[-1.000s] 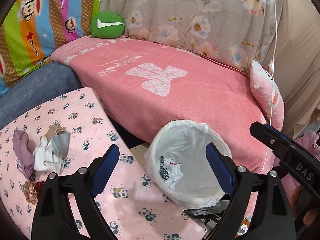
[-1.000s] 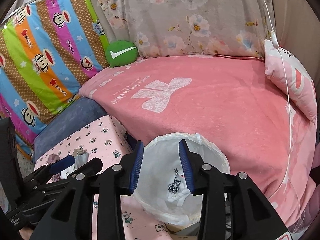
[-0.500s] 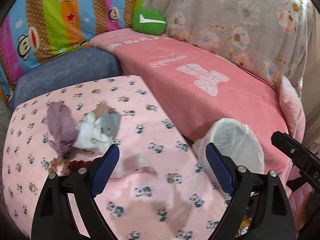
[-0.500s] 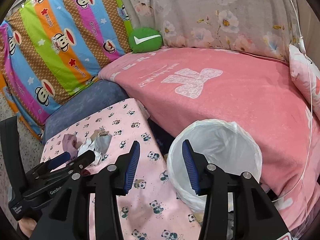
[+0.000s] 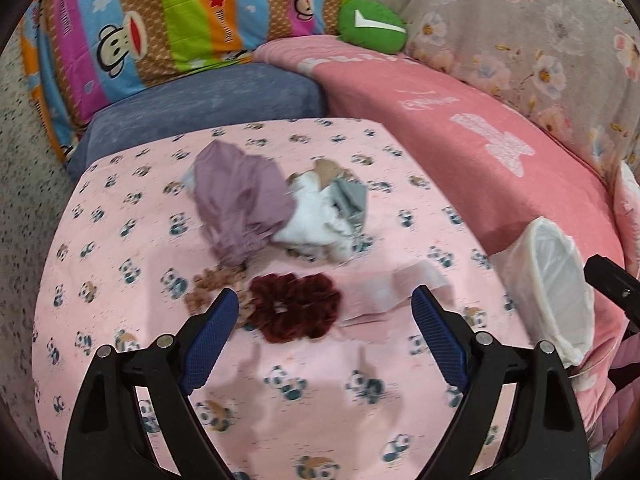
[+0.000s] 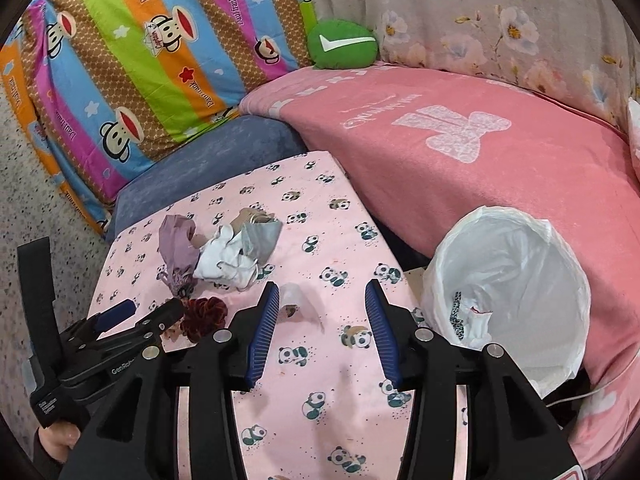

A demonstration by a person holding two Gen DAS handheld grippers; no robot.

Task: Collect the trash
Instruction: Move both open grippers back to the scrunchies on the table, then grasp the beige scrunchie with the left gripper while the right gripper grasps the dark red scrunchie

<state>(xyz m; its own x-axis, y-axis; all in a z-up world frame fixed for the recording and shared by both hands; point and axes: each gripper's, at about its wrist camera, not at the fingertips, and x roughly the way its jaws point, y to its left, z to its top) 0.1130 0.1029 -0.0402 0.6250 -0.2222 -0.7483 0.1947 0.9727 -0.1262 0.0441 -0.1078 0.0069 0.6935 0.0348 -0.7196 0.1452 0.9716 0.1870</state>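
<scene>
On the pink panda-print table (image 5: 132, 240) lies a small heap: a purple cloth (image 5: 240, 204), a white and grey wad (image 5: 324, 216), a dark red scrunchie (image 5: 296, 308), a brown scrunchie (image 5: 208, 284) and a clear wrapper (image 5: 392, 292). My left gripper (image 5: 326, 300) hovers open just above the red scrunchie, holding nothing. In the right wrist view the left gripper (image 6: 148, 308) sits beside that scrunchie (image 6: 204, 314). My right gripper (image 6: 322, 292) is open and empty over the table, with the wrapper (image 6: 298, 300) by its left finger. The white-lined bin (image 6: 508, 280) stands at the right and holds some trash.
A pink blanket-covered sofa (image 6: 460, 152) runs behind the table and bin. A blue cushion (image 5: 208, 100), a striped monkey-print quilt (image 6: 132, 60) and a green round pillow (image 6: 342, 44) lie at the back. Speckled floor (image 6: 24, 200) shows at the left.
Both grippers swung left and down, away from the bin and over the table. The trash heap now fills the middle of the left view. The right jaws stand slightly wider.
</scene>
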